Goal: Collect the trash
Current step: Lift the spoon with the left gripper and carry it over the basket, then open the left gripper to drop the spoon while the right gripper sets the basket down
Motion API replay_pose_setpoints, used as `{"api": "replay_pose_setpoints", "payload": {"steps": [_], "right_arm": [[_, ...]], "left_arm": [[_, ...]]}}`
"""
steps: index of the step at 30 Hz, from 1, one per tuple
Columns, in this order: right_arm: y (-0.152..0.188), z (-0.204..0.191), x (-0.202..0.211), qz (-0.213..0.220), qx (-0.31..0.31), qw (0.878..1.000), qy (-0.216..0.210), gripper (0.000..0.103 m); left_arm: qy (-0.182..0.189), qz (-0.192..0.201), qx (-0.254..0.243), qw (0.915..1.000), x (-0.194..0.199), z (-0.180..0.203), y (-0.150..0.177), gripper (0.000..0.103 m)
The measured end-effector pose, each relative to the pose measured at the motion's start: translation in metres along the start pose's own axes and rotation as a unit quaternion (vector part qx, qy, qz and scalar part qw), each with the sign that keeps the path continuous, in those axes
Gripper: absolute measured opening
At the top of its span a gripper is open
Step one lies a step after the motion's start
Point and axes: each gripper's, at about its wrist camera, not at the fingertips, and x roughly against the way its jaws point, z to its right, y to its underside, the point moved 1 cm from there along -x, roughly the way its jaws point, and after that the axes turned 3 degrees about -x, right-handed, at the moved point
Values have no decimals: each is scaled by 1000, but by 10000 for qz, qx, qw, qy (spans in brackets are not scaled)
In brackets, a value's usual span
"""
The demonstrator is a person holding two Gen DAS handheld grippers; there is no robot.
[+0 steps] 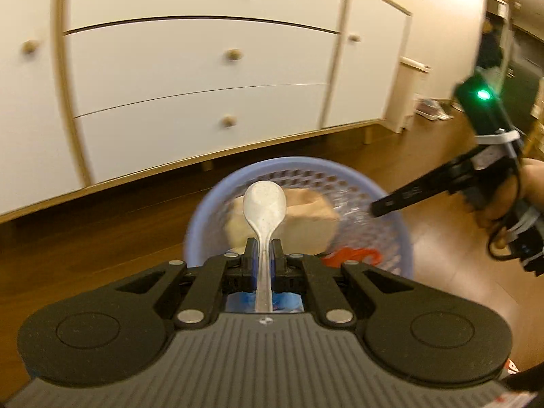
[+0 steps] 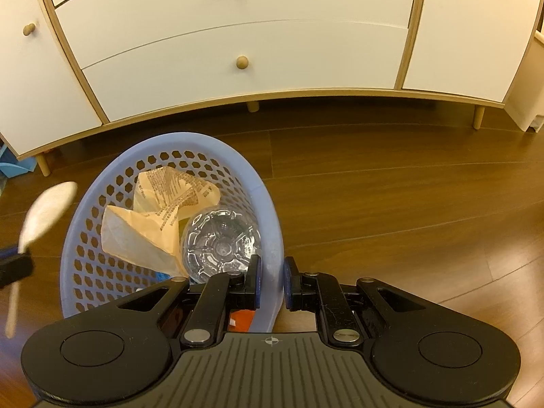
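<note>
Pinching a spoon point(image 1: 264, 204), left gripper point(image 1: 264, 248) hangs over the basket point(image 2: 268, 210); right gripper point(image 2: 272, 272) clamps its rim (bottle point(image 2: 221, 241) inside).

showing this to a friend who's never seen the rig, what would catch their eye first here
Probably the white spoon clamped in the left gripper, held over the blue basket on the wooden floor. Next, the basket's contents: a crumpled paper bag and a clear plastic bottle, with the right gripper straddling the rim.
</note>
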Motion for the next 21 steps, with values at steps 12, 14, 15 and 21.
{"api": "replay_pose_setpoints", "payload": {"steps": [12, 14, 15, 21], "right_arm": [[1, 18, -14, -4, -95, 9999, 95, 11], [2, 24, -17, 2, -86, 9999, 122, 12], [3, 28, -19, 8, -124, 9998, 129, 13], [5, 54, -22, 200, -277, 9994, -38, 25]], "left_arm": [[-191, -255, 20, 9995, -18, 16, -7, 33], [-281, -269, 54, 9992, -12, 16, -6, 36], [-331, -290, 84, 9990, -10, 17, -6, 38], [-844, -388, 329, 9951, 14, 16, 2, 44]]}}
